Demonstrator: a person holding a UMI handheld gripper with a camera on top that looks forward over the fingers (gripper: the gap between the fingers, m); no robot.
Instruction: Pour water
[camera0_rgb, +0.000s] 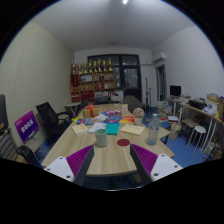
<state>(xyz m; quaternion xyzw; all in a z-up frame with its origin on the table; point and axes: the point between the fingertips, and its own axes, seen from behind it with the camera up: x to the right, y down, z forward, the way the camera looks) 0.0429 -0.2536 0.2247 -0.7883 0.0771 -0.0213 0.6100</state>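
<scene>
My gripper (112, 166) is held high over the near end of a long wooden table (110, 155). It is open, and only bare tabletop shows between its purple pads (79, 160). Just beyond the fingers stands a pale grey-green cup (100, 137), upright. To the cup's right a small dark red disc (123, 143) lies flat on the wood. Further right, a clear bottle or tall glass (152, 132) stands near the table's edge. I cannot tell whether it holds water.
Papers, boxes and an orange bottle (88, 111) crowd the table's far half. Black office chairs (50, 118) stand at the left, stools and a desk (195, 118) at the right. Shelves (95, 80) line the back wall.
</scene>
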